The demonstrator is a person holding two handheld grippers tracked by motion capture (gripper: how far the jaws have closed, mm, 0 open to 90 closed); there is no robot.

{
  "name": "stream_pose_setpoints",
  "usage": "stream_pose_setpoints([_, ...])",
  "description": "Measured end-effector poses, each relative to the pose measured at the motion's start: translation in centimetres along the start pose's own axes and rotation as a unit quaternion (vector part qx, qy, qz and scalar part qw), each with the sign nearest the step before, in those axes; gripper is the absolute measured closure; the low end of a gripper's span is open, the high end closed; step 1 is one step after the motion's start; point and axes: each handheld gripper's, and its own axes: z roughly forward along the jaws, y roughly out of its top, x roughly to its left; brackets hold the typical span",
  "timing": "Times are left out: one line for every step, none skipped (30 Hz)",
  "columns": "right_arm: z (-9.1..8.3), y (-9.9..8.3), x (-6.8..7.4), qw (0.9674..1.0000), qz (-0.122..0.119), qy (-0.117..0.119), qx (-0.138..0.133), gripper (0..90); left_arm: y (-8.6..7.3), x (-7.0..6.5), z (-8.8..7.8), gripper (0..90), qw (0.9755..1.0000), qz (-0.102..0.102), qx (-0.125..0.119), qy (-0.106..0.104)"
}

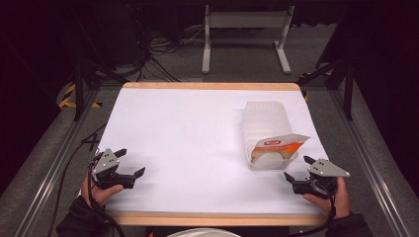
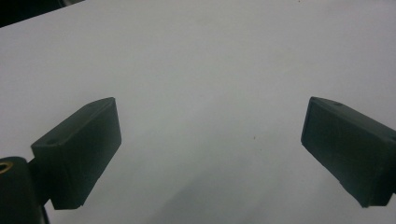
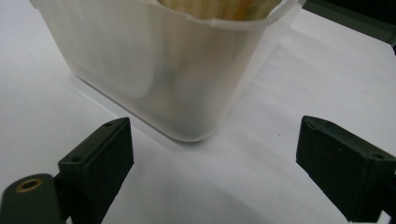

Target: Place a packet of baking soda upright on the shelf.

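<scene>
Container, one translucent plastic tub, stands on the right part of the white table, and it holds one packet with an orange and white label. The right gripper waits near the tub's near end, its jaws released and wide, with nothing between them. The left gripper rests at the near left, well apart from the tub, jaws also released. I judge that the approach step is only starting; the next move needs the right gripper to go forward and close on the tub's near wall. There are two grippers, one tub, one packet.
</scene>
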Motion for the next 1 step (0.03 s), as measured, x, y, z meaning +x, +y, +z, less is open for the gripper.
stream_pose_setpoints([0.0, 0.0, 0.0, 1.0, 0.0, 0.0, 0.0, 11.7, 0.0, 0.0, 0.0, 5.6, 1.0, 0.0, 0.0, 0.0])
